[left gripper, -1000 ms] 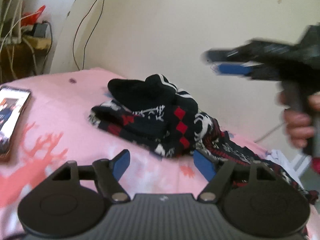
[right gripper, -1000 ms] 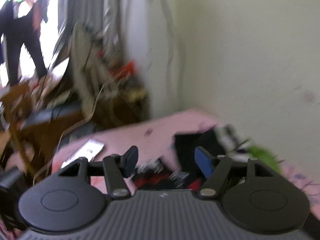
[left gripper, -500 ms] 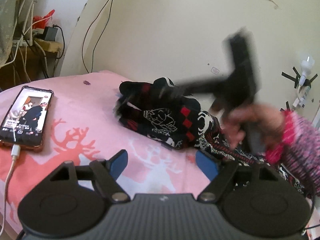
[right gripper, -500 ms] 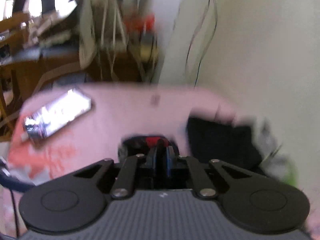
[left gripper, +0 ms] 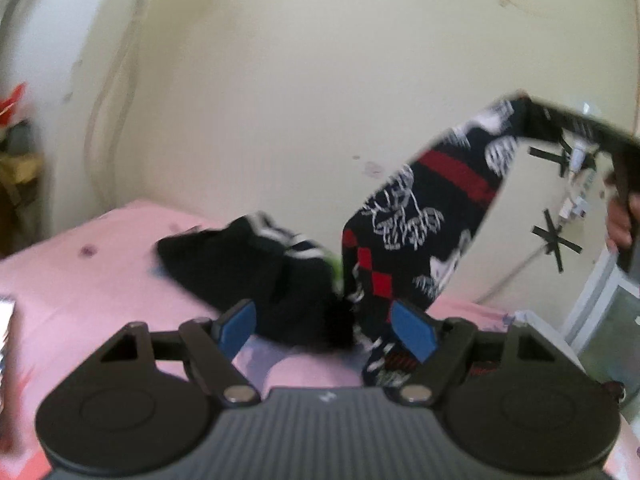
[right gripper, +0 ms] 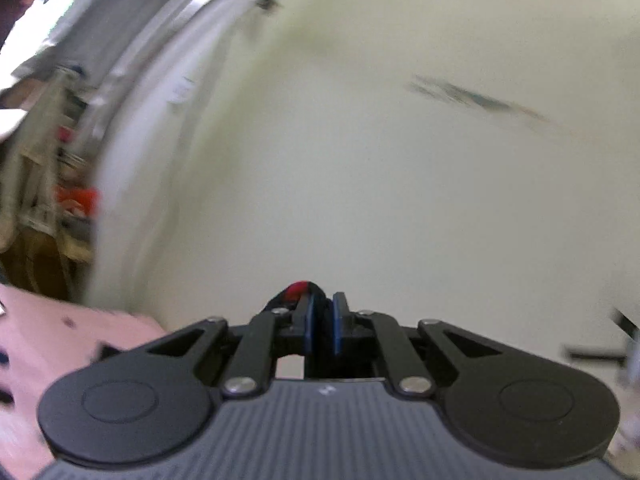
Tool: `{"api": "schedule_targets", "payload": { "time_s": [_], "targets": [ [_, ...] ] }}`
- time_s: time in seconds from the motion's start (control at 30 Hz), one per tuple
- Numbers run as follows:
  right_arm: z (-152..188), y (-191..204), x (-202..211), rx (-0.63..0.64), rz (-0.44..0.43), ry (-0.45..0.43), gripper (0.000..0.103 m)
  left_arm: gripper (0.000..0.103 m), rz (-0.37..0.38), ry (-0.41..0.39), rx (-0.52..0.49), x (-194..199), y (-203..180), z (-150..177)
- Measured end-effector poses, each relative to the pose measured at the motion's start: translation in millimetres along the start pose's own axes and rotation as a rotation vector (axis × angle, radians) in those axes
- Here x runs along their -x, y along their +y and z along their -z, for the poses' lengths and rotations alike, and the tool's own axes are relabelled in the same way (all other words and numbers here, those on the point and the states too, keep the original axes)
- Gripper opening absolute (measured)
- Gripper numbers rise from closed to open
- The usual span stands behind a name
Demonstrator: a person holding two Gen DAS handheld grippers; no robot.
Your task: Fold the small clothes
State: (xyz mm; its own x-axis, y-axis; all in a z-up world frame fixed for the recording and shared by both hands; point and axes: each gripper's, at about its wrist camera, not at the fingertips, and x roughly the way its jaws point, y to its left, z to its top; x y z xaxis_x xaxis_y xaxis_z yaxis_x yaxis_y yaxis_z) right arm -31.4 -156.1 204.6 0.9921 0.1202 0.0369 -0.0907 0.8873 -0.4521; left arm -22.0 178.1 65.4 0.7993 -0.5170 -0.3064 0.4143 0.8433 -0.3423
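- Two tools in play: right tool [right gripper: 321, 314] is clamped on one end of the patterned sock [left gripper: 416, 216], hoisted above the pink bed [left gripper: 80, 272].
- Left tool [left gripper: 326, 330] gapes wide, holding nothing.
- Advice: pinch the dangling lower end, then lay it flat, clear of the dark pile [left gripper: 248, 264].

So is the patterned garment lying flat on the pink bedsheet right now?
No, the patterned garment hangs in the air from the right gripper, with only its lower end down by the pink bedsheet.
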Motion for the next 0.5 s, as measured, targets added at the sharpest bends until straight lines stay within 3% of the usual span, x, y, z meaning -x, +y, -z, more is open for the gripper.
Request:
{"api": "schedule_targets", "payload": {
  "time_s": [0.23,0.37,0.5],
  "targets": [
    [90.2,-57.3,35.3,-0.075,0.135,0.141,0.000,0.077,0.054,0.153,-0.082,-91.3,-50.6,-17.4],
    [145.2,-84.6,64.7,-0.181,0.217,0.228,0.000,0.077,0.043,0.236,-0.113,-136.3,-69.6,-11.1],
    [194.9,-89.8,78.8,-0.265,0.233,0.342,0.000,0.077,0.047,0.327,-0.145,-171.9,-84.2,-0.1]
  ]
}}
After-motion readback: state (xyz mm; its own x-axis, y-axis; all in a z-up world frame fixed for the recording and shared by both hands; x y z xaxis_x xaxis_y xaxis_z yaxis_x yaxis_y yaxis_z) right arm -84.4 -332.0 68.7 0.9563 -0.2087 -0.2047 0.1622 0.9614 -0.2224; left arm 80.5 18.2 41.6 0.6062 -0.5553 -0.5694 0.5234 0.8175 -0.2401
